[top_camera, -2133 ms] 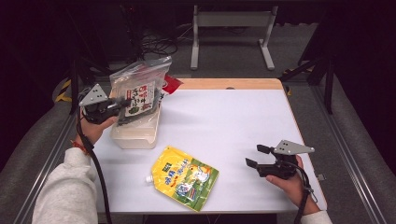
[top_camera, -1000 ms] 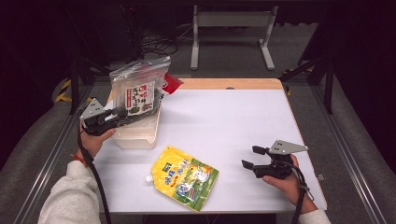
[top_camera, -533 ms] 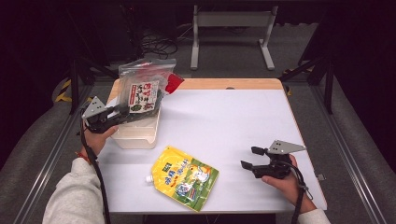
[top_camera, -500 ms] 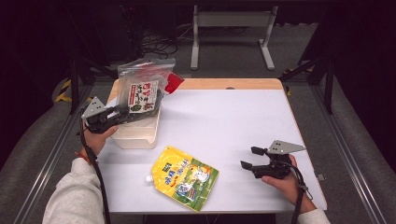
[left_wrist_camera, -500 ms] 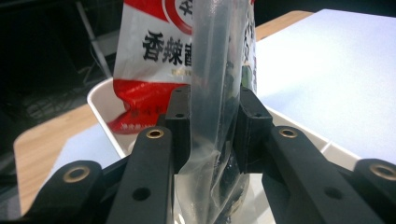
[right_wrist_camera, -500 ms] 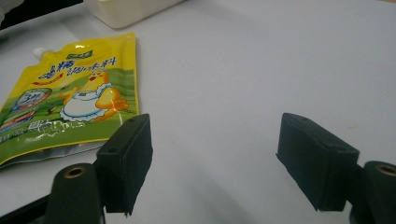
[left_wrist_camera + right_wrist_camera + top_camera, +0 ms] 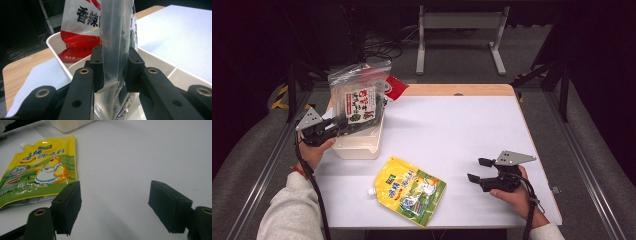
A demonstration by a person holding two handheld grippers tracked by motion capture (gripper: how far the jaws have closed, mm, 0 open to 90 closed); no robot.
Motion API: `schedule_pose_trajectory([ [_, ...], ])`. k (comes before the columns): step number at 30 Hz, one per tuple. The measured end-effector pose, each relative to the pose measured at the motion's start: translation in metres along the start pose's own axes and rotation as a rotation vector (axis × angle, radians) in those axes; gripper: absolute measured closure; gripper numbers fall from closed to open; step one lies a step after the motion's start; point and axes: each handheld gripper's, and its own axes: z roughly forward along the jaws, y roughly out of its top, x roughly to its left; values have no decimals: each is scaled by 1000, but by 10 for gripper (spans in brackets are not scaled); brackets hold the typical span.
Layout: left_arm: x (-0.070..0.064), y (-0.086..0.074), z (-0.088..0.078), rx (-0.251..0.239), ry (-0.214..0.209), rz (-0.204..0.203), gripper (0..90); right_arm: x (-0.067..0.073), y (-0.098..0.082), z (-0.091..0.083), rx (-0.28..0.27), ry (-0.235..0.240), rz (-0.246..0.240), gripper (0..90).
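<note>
My left gripper (image 7: pixel 341 124) is shut on a clear plastic bag (image 7: pixel 358 97) with a dark printed pack inside, lifted upright over a white bin (image 7: pixel 359 145) at the table's left. In the left gripper view the bag's film (image 7: pixel 115 42) is pinched between the jaws, over the white bin (image 7: pixel 160 65), with a red-and-white packet (image 7: pixel 80 30) behind it. A yellow spouted pouch (image 7: pixel 409 189) lies flat near the front edge. My right gripper (image 7: pixel 477 170) rests open at the front right, jaws wide apart, and the yellow pouch (image 7: pixel 37 175) lies to its left.
The white tabletop (image 7: pixel 452 130) has a wooden strip (image 7: pixel 462 90) along its far edge. A red-and-white packet (image 7: pixel 393 86) leans behind the bin. A metal stand (image 7: pixel 459 30) and cables sit on the floor beyond the table.
My left gripper has raised the clear bag and tipped it more upright over the bin, drawing back a little toward the person. The right gripper has barely moved.
</note>
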Motion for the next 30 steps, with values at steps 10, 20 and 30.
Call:
schedule_pose_trajectory([
  [10,1,-1,1,-2,-4,-16,734,2,1,3,5,5,-6,259],
  [20,-3,3,-1,20,22,-21,624,1,1,3,7,2,-6,257],
  [30,-6,-3,-25,56,26,23,757,0,0,0,12,-7,-9,255],
])
